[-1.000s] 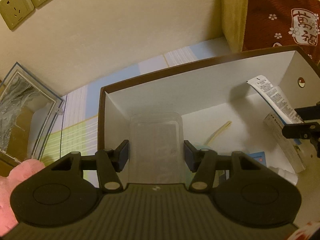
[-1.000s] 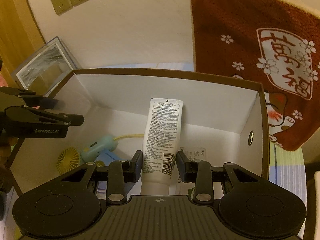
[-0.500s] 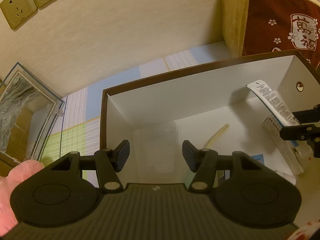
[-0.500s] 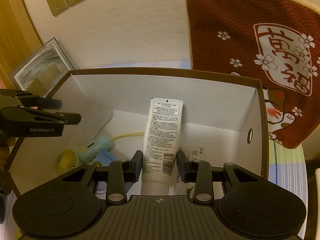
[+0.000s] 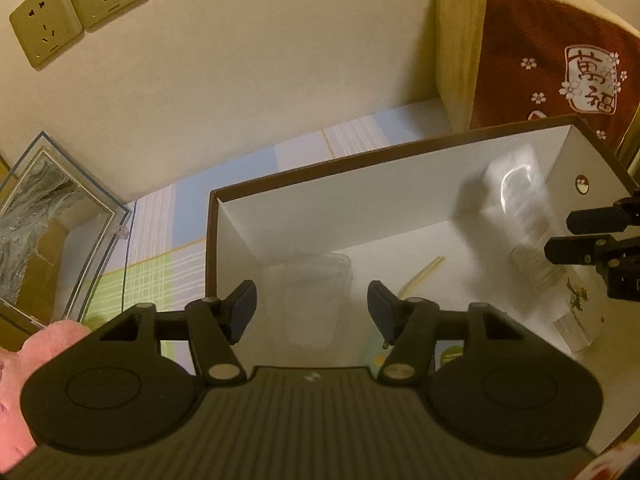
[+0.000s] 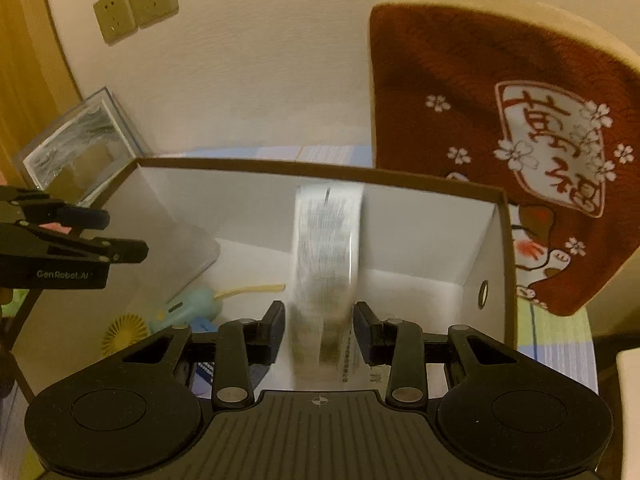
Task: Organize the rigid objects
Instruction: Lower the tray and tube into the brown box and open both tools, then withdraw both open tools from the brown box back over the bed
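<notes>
1. Box (image 6: 404,216) sits on mat (image 5: 168,268), wall behind.
2. In box: fan (image 6: 120,334) at 8 o'clock, clear container (image 5: 308,296) against left wall, tube (image 6: 326,264) centre.
3. Cushion (image 6: 500,128) at 2 o'clock, frame (image 6: 80,140) at 10.

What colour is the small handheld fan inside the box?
Yellow head, pale blue-green handle; right wrist view shows it best.

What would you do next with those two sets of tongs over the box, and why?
Probably draw the left tongs up and away. They are opening, and the clear plastic container lies on the floor of the box with no pad pressing it, so that placement looks finished. The right tongs are clamped on the white tube, blurred as if moving, so it likely goes in next.
</notes>
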